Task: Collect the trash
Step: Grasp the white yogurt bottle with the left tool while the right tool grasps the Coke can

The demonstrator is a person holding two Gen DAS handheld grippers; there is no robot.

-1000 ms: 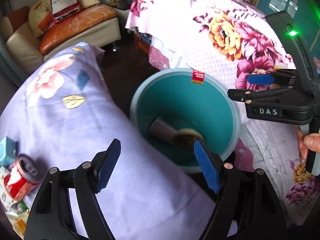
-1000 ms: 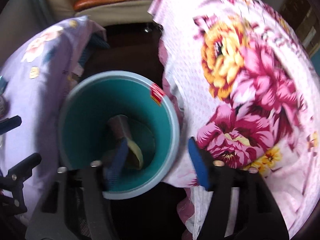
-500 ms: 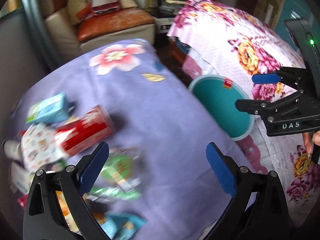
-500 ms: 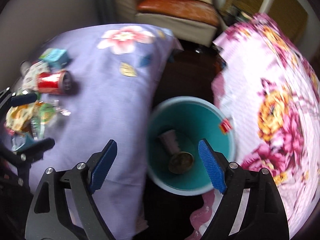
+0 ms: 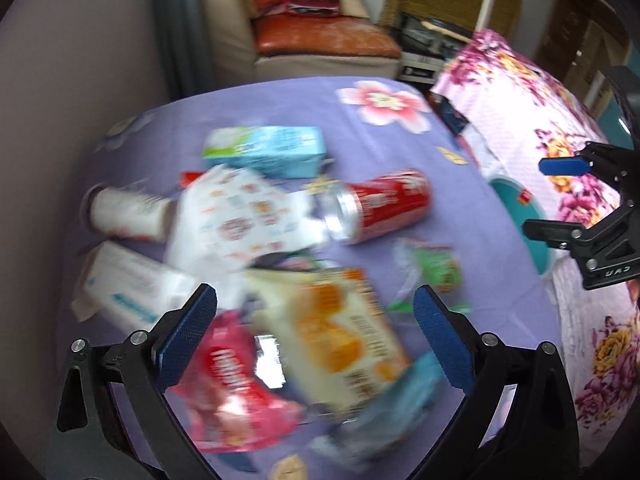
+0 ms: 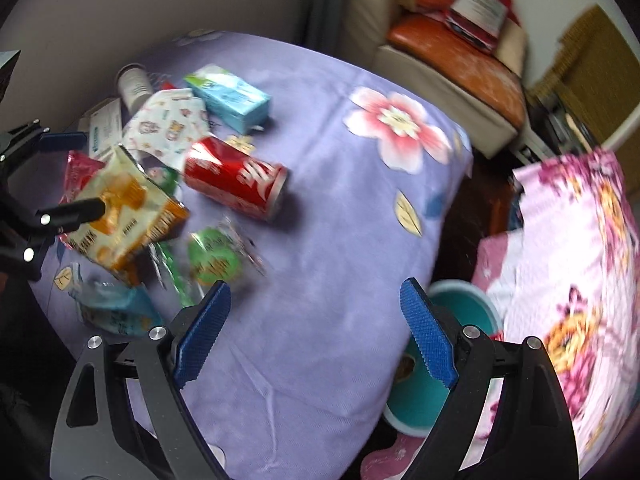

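Spreading wide with nothing between them, both grippers' blue-padded fingers have just been opening: the left gripper (image 5: pixel 315 332) above an orange-and-cream snack packet (image 5: pixel 340 336), the right gripper (image 6: pixel 316 330) above the lilac flowered table (image 6: pixel 320 208). A red drink can (image 6: pixel 236 184) lies near; the teal plastic bin (image 6: pixel 416 400) stands beside the table.

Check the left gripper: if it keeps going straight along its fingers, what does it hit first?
Most likely the orange-and-cream snack packet, which lies between the open left gripper fingers on top of the trash pile, with the red wrapper beside it. The picture is blurred, so depth is uncertain.
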